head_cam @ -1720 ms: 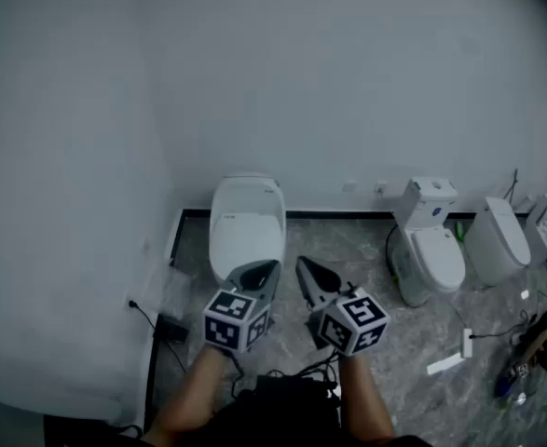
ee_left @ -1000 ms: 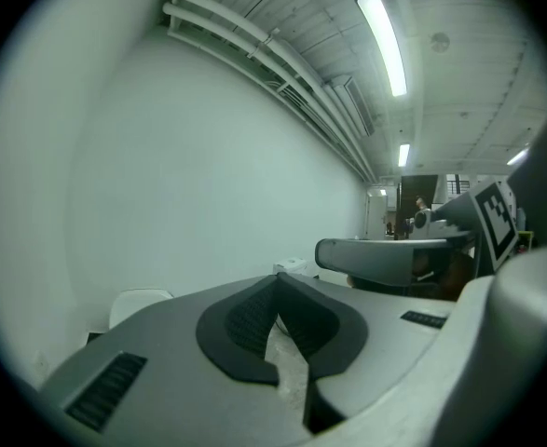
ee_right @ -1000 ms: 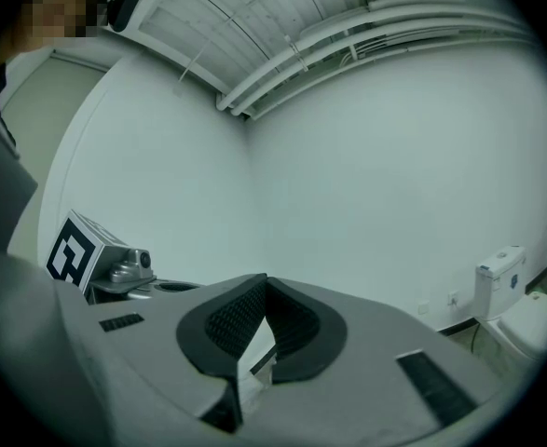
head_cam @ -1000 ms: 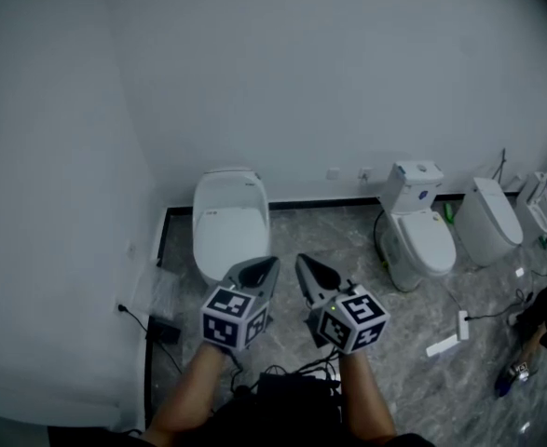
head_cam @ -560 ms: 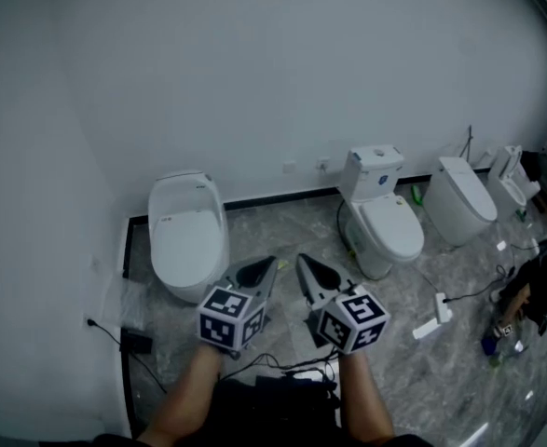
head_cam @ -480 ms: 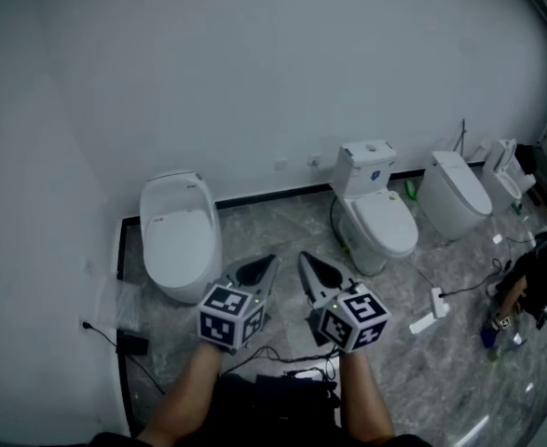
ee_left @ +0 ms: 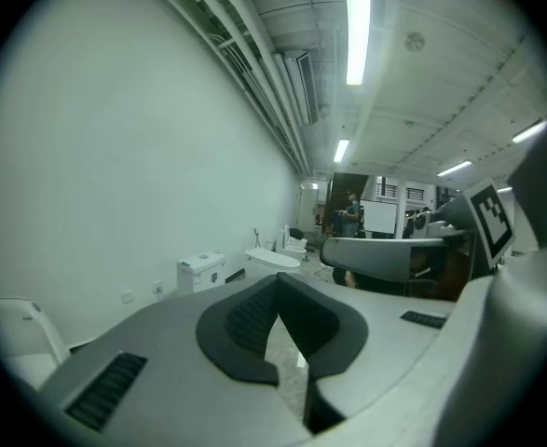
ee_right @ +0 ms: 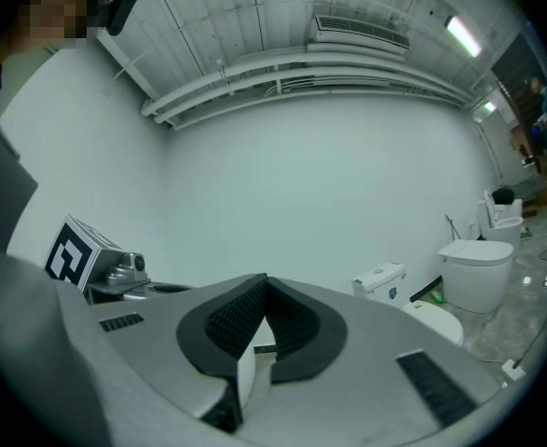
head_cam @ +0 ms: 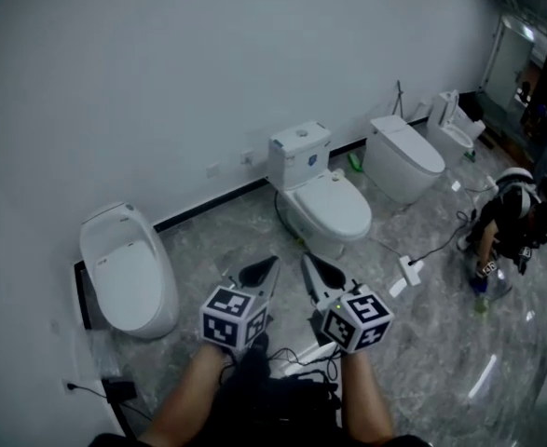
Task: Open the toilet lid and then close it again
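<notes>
Three white toilets stand along the wall, all with lids down. A rounded tankless toilet (head_cam: 126, 270) is at the left. A toilet with a square cistern (head_cam: 321, 200) is in the middle, seen also in the left gripper view as a small toilet (ee_left: 201, 270) and in the right gripper view as a toilet (ee_right: 422, 317). A third toilet (head_cam: 403, 157) is further right. My left gripper (head_cam: 266, 270) and right gripper (head_cam: 310, 268) are held side by side in front of me, well short of the toilets, both shut and holding nothing.
Black cables (head_cam: 292, 357) lie on the grey marble floor below my hands. A white power strip (head_cam: 409, 271) lies to the right. A person (head_cam: 508, 223) crouches at the far right. A power adapter (head_cam: 119, 391) sits by the left wall.
The view has swung right: the rounded toilet slid from centre to the left, and the cistern toilet now lies ahead. Both grippers stayed shut and side by side.
</notes>
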A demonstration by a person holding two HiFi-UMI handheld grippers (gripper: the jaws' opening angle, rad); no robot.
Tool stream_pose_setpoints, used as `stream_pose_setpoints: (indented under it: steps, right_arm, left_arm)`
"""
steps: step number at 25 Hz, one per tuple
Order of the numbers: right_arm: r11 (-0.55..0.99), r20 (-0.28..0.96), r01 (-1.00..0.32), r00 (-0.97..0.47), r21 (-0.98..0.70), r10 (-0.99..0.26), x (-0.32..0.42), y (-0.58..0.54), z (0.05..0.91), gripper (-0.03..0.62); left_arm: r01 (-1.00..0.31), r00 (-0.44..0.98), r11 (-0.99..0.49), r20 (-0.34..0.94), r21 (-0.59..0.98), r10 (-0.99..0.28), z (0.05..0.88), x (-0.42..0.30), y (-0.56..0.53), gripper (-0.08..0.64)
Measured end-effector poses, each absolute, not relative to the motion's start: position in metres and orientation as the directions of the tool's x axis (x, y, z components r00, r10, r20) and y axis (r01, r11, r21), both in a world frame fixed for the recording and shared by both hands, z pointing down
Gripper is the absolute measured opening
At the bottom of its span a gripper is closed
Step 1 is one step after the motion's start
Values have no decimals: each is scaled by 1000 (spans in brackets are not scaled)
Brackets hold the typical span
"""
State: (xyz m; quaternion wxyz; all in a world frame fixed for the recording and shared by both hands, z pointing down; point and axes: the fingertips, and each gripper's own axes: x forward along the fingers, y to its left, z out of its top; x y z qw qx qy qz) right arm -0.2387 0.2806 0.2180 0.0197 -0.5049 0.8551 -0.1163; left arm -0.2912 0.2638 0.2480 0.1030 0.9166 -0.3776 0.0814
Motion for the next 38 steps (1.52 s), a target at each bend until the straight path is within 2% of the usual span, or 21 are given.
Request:
stream_pose_setpoints:
  steps: [12,22,28,38]
  right_arm:
    - [161,162,-959,-201,-232,-966,-135,146,230,9]
    - [-30,249,-973,-29,-231,-968,-44,95,258,9]
    - [-68,293,-961,-14,-267,-956,29,62,302,9]
    - [7,431,-963,-127,-269,-894,166,-13,400,11]
  left_arm:
    - [-495,859,-849,255,186,-445,264,-182,111,8]
    - [-431,874,-877,339,212,-348,309,-117,39,8]
    - [-457,849,-868,389,196,-359,348,-69,5,8]
    - [-581,763,-776,494,245,-416,437,50,-54,8]
